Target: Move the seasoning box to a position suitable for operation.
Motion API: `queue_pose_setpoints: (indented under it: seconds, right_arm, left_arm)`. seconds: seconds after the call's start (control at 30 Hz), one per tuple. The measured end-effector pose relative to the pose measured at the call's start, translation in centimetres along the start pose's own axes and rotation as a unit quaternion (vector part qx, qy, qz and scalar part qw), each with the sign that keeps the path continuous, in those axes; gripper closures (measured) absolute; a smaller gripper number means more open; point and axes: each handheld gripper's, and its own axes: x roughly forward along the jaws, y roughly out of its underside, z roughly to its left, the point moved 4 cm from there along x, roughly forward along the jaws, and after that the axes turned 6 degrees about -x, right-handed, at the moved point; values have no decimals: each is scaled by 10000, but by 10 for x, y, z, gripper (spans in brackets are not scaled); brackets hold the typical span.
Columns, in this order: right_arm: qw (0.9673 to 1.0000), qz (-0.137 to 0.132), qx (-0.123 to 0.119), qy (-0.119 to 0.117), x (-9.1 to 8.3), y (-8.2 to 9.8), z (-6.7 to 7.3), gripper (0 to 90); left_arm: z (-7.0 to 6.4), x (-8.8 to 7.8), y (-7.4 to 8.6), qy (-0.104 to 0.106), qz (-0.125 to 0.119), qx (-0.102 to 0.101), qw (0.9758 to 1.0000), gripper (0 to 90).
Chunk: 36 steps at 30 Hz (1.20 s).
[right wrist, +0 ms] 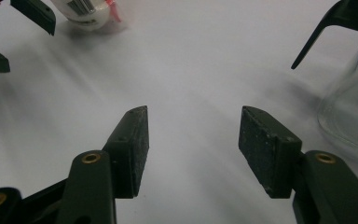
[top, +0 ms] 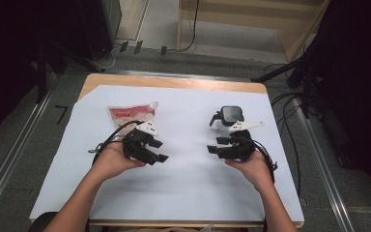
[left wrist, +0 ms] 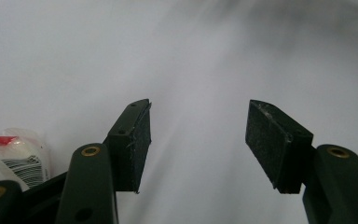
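Observation:
A white refill pouch with a red label (top: 131,115) lies flat at the back left of the white sheet, just behind my left hand. Its corner shows at the lower left of the left gripper view (left wrist: 14,158). A clear spray bottle with a black trigger head (top: 229,116) stands at the back right, and its glass body (right wrist: 352,116) is at the right edge of the right gripper view. My left gripper (top: 160,151) (left wrist: 199,109) is open over bare sheet, pointing toward the middle. My right gripper (top: 215,145) (right wrist: 195,114) faces it, open, with nothing between its pads.
The white sheet (top: 188,183) covers most of a wooden table (top: 174,81). Black cables trail off the right edge (top: 290,111). In the right gripper view the pouch (right wrist: 91,9) and the other gripper's black jaws lie at the top left.

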Motion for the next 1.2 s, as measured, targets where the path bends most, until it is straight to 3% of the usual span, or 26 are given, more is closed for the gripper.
queue_pose_setpoints:
  seconds: [0.2,0.37,0.5,0.63,0.97,1.2]
  right_arm:
    - [9997,68,194,-120,0,0,1,422]
    - [9997,149,166,-134,2,0,5,441]
    - [9997,-15,177,-141,1,-3,7,449]
    - [9997,-151,131,-168,-1,-5,9,472]
    - [10000,-19,-70,-11,-2,-2,6,451]
    - [9998,-37,-5,184,-10,-1,-1,435]
  left_arm:
    - [-2,-6,-3,5,-181,-155,9997,450]
    - [-3,-8,-2,187,-315,-292,9989,464]
    - [-3,-10,-1,198,-268,-233,9992,465]
    - [0,-12,-1,202,-375,-255,9988,460]
    - [-1,-15,-1,267,-408,-231,9985,442]
    - [-1,-16,-2,283,-436,-292,9982,404]
